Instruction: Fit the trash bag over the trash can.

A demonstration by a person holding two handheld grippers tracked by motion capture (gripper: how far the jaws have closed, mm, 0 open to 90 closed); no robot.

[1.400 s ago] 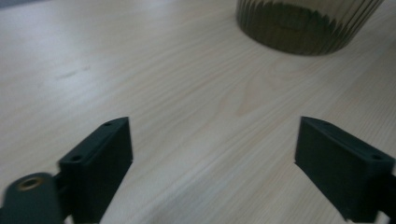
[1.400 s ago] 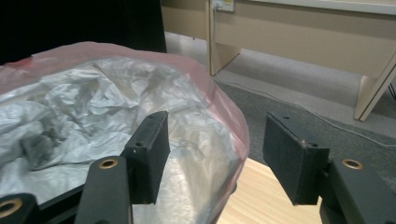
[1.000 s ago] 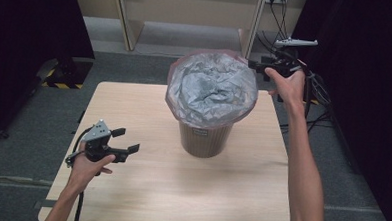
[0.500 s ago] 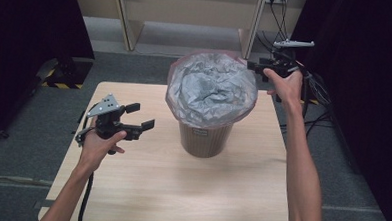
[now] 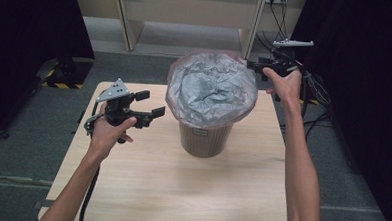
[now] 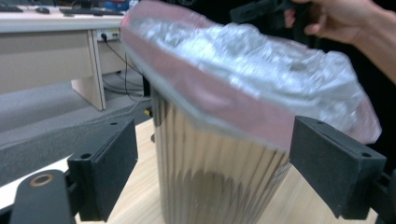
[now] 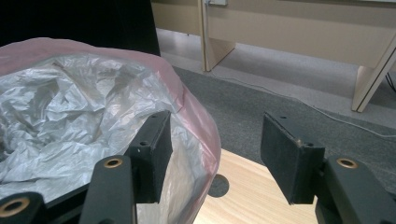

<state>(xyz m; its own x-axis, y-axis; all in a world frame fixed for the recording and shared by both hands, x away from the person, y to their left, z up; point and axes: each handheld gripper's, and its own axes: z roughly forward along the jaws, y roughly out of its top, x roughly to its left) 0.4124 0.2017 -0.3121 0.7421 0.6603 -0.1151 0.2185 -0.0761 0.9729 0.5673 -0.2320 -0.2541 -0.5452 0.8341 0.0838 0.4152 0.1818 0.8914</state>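
Observation:
A brown ribbed bin (image 5: 205,138) stands at the middle of the wooden table (image 5: 155,189). A pink see-through bag (image 5: 212,88) with crumpled silver film inside is stretched over its mouth. My left gripper (image 5: 153,103) is held up to the left of the bin, open, its jaws pointing at the bag's rim. Its own view frames the bin (image 6: 210,177) and the bag (image 6: 243,70) between the left gripper's (image 6: 222,163) wide jaws, nothing touching. My right gripper (image 5: 253,67) is open at the bag's far right rim. In its view the bag's pink edge (image 7: 196,126) reaches in between the right gripper's (image 7: 215,154) jaws, unpressed.
Beige desk legs (image 5: 128,17) stand on the grey floor behind the table. Cables (image 5: 315,90) trail at the right by a dark curtain. A yellow-black striped base (image 5: 60,82) sits on the floor at the left. The table's front half (image 5: 180,200) is bare wood.
My left gripper has risen from low over the table's left side and moved right toward the bin. The right hand has stayed at the bag's far rim.

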